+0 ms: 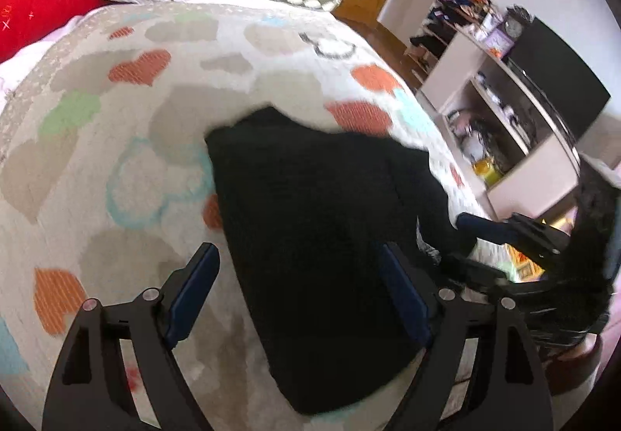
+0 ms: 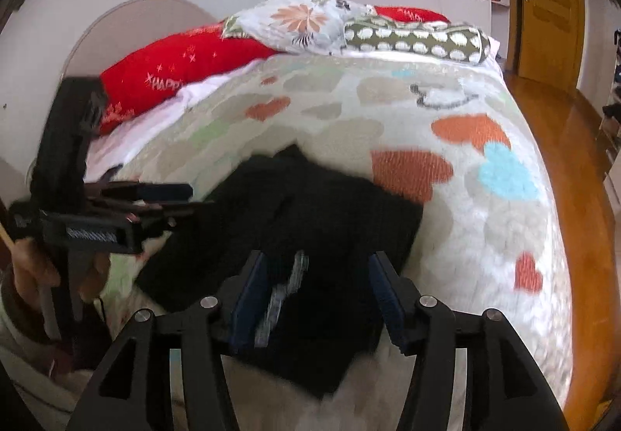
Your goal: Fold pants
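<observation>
The black pants (image 1: 310,237) lie in a folded heap on the heart-patterned blanket (image 1: 116,120). My left gripper (image 1: 300,287) stands open just above them; its left finger is over the blanket and its right finger over the black cloth. In the right wrist view the pants (image 2: 330,206) spread out ahead, and my right gripper (image 2: 320,291) is open with the cloth and a whitish label (image 2: 281,295) between its fingers; the pads do not visibly press on it. Each gripper shows in the other's view: the right gripper (image 1: 500,231) at the right, the left gripper (image 2: 163,196) at the left.
Pillows (image 2: 302,23) and a red cushion (image 2: 174,70) lie at the head of the bed. The bed's right edge drops to a wooden floor (image 2: 562,159). A shelf unit (image 1: 504,101) with clutter stands past that edge. A person's hand (image 2: 35,268) holds the left tool.
</observation>
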Available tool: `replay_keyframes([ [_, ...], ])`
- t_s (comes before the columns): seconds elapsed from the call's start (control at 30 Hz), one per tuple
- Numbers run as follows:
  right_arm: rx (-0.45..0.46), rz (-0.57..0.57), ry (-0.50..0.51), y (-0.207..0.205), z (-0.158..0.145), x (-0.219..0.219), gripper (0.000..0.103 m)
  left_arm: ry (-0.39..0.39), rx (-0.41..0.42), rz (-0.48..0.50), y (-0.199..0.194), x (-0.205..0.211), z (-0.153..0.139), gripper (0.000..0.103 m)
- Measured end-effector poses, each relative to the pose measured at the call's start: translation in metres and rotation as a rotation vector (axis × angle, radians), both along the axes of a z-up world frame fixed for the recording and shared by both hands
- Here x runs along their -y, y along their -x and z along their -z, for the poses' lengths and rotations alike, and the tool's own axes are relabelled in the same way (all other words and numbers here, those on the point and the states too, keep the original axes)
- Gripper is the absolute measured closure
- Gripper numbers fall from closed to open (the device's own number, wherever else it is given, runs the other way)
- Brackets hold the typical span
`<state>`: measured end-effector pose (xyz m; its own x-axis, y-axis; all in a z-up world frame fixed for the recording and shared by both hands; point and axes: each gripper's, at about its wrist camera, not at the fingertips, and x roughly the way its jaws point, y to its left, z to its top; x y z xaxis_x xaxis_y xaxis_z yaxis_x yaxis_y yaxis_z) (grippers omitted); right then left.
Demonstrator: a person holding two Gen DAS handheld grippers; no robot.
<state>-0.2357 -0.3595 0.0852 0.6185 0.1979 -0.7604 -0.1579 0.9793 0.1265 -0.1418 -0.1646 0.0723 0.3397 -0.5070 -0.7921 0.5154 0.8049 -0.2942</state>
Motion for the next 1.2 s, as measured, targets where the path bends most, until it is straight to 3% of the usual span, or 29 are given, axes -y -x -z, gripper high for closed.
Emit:
replay_keyframes([
  [0.07,-0.043,0.016,0.038,0.006,0.021,0.0,0.047,-0.028,-0.012,0.008,0.007,0.005,0.013,0.018],
  [0.17,-0.051,0.055,-0.038,0.011,0.03,0.011,0.046,0.007,-0.05,-0.018,0.008,0.001,0.021,0.018],
  [0.33,-0.013,0.04,0.005,0.018,0.003,0.011,0.044,-0.014,0.005,-0.027,0.012,-0.003,0.001,0.018],
  [0.43,0.05,0.056,0.009,0.021,-0.017,0.01,0.036,-0.015,0.04,-0.043,0.012,-0.006,-0.009,0.018],
  [0.6,0.093,0.063,-0.003,0.008,-0.028,0.004,0.032,-0.023,0.058,-0.065,0.01,-0.005,-0.011,0.018],
  [0.83,0.055,0.064,-0.005,-0.004,-0.008,-0.002,0.032,-0.037,0.079,-0.075,0.011,-0.001,-0.009,0.018],
  [1.0,-0.05,0.088,-0.027,-0.006,0.027,0.006,0.033,-0.06,0.066,-0.078,0.009,0.002,0.003,0.018],
  [1.1,-0.037,0.107,-0.08,-0.001,0.025,0.015,0.032,-0.064,0.064,-0.078,0.01,0.003,0.004,0.018],
  [1.2,-0.004,0.119,-0.052,0.002,0.013,0.016,0.032,-0.067,0.088,-0.079,0.011,0.003,-0.001,0.018],
])
